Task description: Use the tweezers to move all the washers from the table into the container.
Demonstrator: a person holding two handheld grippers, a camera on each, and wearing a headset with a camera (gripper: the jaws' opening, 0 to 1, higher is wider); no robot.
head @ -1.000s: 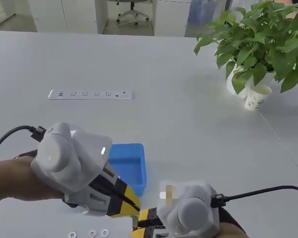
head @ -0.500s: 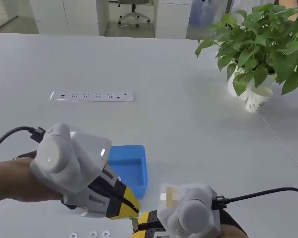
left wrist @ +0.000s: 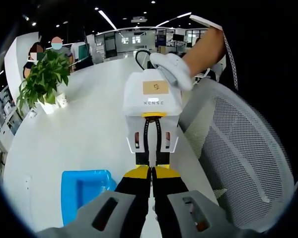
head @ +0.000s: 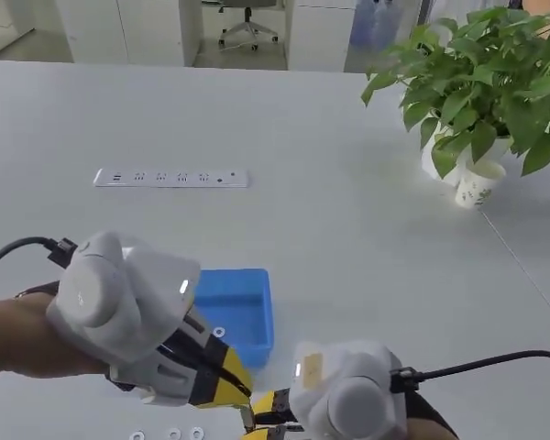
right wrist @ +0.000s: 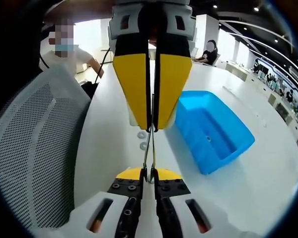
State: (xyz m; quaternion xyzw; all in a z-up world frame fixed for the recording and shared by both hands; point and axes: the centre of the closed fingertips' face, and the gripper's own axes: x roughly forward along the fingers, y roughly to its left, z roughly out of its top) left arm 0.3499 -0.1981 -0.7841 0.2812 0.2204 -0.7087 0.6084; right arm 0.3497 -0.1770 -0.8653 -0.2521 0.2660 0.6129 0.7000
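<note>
Table [head: 348,229]: wide, pale grey, under both grippers and running far ahead of them.
Chair [right wrist: 35,148]: white mesh back, close behind the left gripper in the right gripper view.
Plant [head: 477,82]: leafy and green in a white pot, well ahead of the grippers and off to the right.
Left gripper [left wrist: 151,171]: white body with yellow jaws, held in a hand. The jaws are pressed nearly together, and their tips pinch the far end of the tweezers.
Right gripper [right wrist: 148,173]: points straight at the left gripper, tip to tip with it. Its jaws are narrow and clamped on the near end of the tweezers.
Container [head: 247,275]: blue open tray on the table, just beyond the meeting jaw tips and beside the left gripper's jaws.
Power strip [head: 170,178]: white, lying flat, well ahead of the left gripper.
Cup [head: 474,188]: paper, standing at the foot of the plant pot.
Tweezers [right wrist: 150,148]: thin metal, bridging the short gap between the two grippers.
Washers on table [right wrist: 141,135]: small rings lying under the left gripper's jaws, just outside the container.
Washer in container [head: 220,332]: one ring on the tray floor, close to the left gripper's jaws.
</note>
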